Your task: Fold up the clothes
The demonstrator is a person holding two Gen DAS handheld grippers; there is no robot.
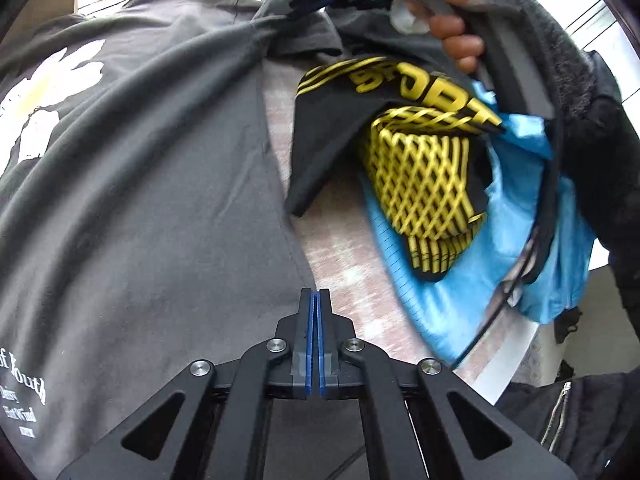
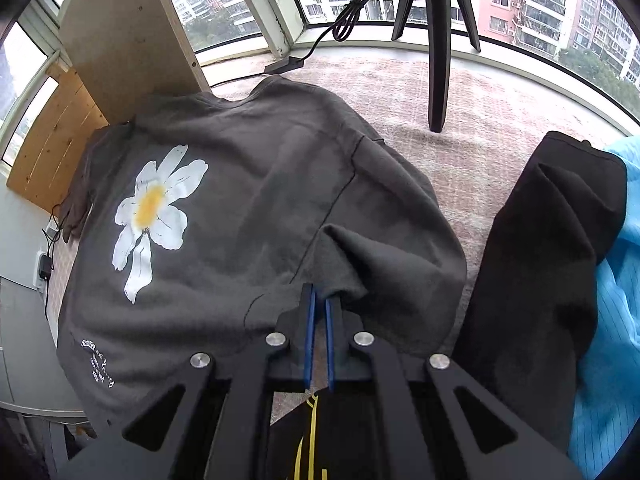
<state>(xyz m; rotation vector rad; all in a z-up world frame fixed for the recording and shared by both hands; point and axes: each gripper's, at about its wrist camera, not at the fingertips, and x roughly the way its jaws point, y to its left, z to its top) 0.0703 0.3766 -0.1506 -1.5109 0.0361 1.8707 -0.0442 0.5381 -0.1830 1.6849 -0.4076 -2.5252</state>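
Grey cotton fills most of both views: a dark grey T-shirt with a white daisy print lies spread on the pinkish tabletop. At lower centre of the right wrist view, the right gripper pinches a raised fold of the shirt's sleeve between nearly closed blue pads. The left gripper, pads pressed together on nothing, hangs over the shirt's edge. At right lie a black-and-yellow garment and light blue cloth.

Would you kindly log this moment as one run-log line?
left gripper: shut, empty | right gripper: shut on grey T-shirt sleeve | black-and-yellow garment: unfolded beside it
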